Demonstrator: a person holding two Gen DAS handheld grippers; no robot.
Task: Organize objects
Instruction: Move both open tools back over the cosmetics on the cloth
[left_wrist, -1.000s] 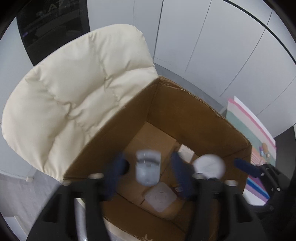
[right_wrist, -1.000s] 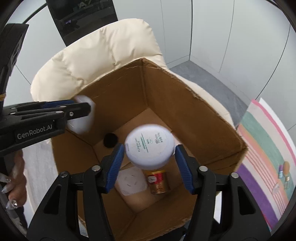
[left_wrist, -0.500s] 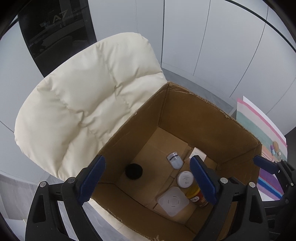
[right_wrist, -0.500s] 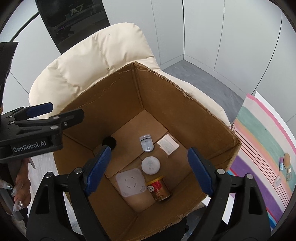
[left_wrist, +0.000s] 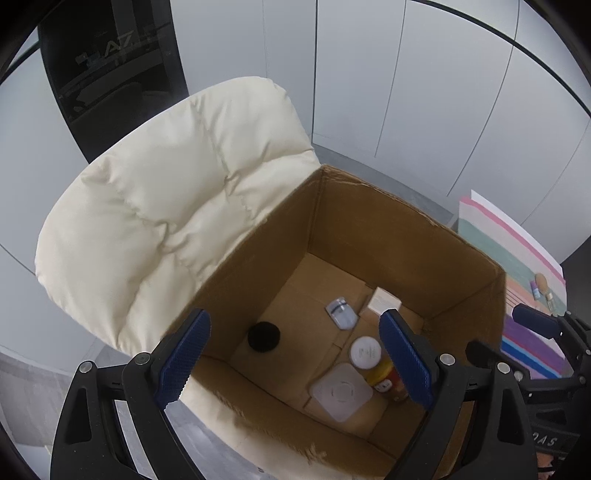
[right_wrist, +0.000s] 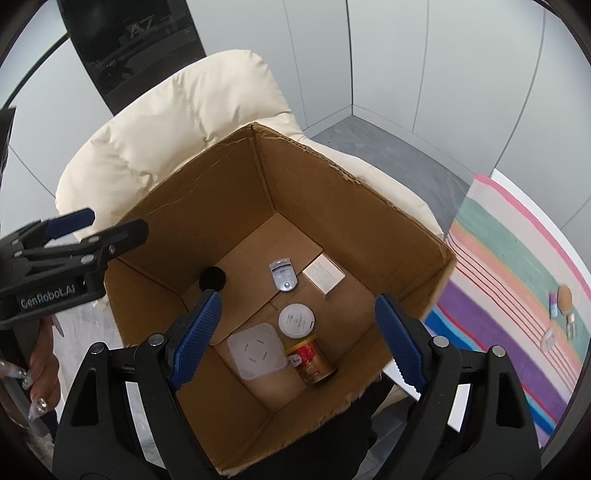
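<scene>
An open cardboard box (left_wrist: 399, 229) (right_wrist: 207, 206) rests on a cream padded chair. On its floor lie a grey clip device (left_wrist: 341, 313) (right_wrist: 283, 275), a round white disc (left_wrist: 365, 352) (right_wrist: 296, 319), a white rounded-square pad (left_wrist: 340, 391) (right_wrist: 256, 349), a red-gold can (left_wrist: 386, 376) (right_wrist: 313, 362), a small white box (left_wrist: 384, 301) (right_wrist: 324, 273) and a black round cap (left_wrist: 263, 336) (right_wrist: 212, 277). My left gripper (left_wrist: 295, 358) (right_wrist: 99, 225) is open and empty above the box's left rim. My right gripper (right_wrist: 295, 332) (left_wrist: 532, 323) is open and empty above the box.
The cream chair back (left_wrist: 166, 192) (right_wrist: 192, 107) rises behind the box. A striped rug (right_wrist: 517, 295) (left_wrist: 524, 258) lies to the right with a few small items (right_wrist: 561, 302) on it. Grey wall panels stand behind.
Both grippers opened and let go: the grey clip device fell from the left and the white disc from the right onto the box floor. Both grippers then rose slightly.
</scene>
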